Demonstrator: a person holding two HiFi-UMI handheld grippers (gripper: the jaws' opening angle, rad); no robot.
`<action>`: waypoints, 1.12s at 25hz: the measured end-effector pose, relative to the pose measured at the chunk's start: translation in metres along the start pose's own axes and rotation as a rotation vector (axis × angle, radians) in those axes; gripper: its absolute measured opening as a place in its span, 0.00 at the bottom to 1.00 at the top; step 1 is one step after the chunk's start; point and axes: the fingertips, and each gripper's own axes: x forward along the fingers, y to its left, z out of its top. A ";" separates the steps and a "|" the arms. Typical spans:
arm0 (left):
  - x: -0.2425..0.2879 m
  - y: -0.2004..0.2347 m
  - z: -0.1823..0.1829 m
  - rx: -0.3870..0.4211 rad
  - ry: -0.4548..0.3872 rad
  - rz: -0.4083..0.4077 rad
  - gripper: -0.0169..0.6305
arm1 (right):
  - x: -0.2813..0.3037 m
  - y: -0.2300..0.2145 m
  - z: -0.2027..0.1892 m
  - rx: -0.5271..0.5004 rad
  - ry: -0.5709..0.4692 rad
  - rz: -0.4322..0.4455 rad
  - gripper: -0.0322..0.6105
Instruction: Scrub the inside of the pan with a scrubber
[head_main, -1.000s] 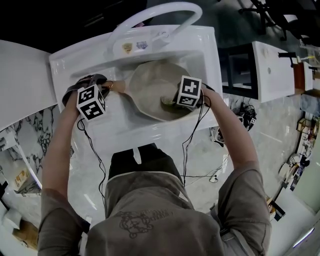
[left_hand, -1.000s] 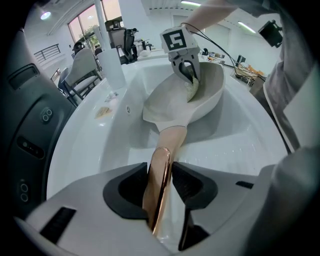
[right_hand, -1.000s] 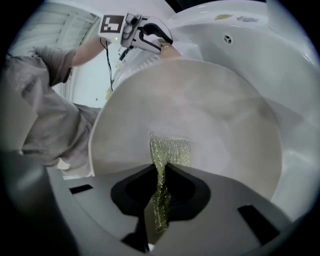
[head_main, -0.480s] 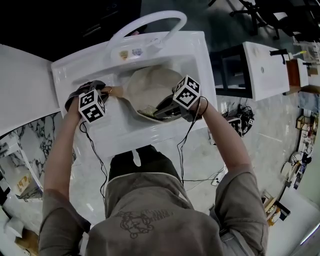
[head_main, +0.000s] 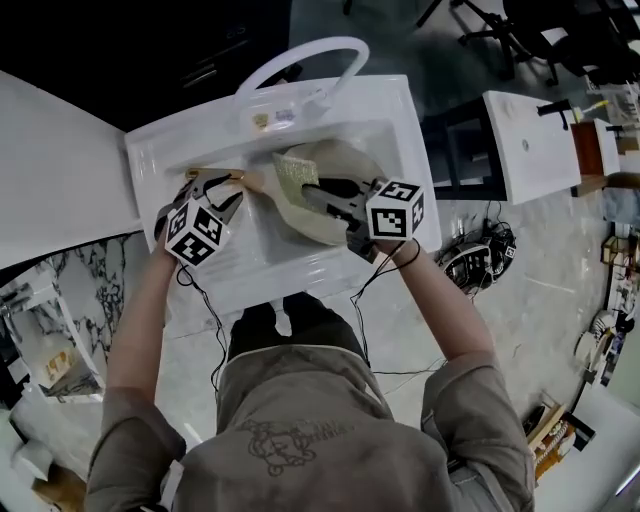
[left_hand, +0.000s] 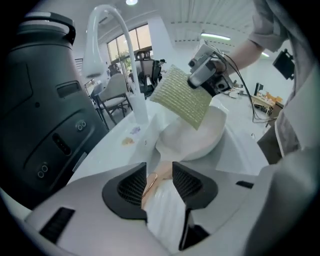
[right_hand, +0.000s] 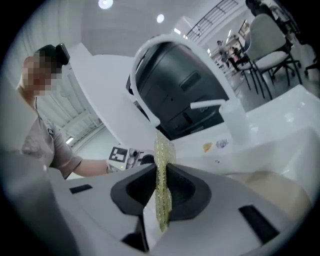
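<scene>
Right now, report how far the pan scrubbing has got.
Done: the left gripper is shut on the pan by its handle, tilting it over the sink; the right gripper is shut on the scrubber. In hand: the scrubber hangs by the pan's rim, seemingly clear of its inside. Left: scrubbing the inside; how clean it is I cannot tell.

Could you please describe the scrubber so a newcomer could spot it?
Over the white sink, a beige pan is tilted. Over it the right gripper pinches the scrubber: a flat yellow-green mesh square, the only textured green thing there.
</scene>
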 end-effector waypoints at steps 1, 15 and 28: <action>-0.005 -0.003 0.009 -0.005 -0.024 0.004 0.28 | -0.005 0.003 0.009 -0.011 -0.048 -0.037 0.15; -0.114 -0.007 0.136 -0.059 -0.384 0.144 0.14 | -0.100 0.087 0.098 -0.290 -0.457 -0.453 0.15; -0.236 -0.032 0.224 0.064 -0.659 0.346 0.08 | -0.159 0.196 0.132 -0.332 -0.670 -0.518 0.15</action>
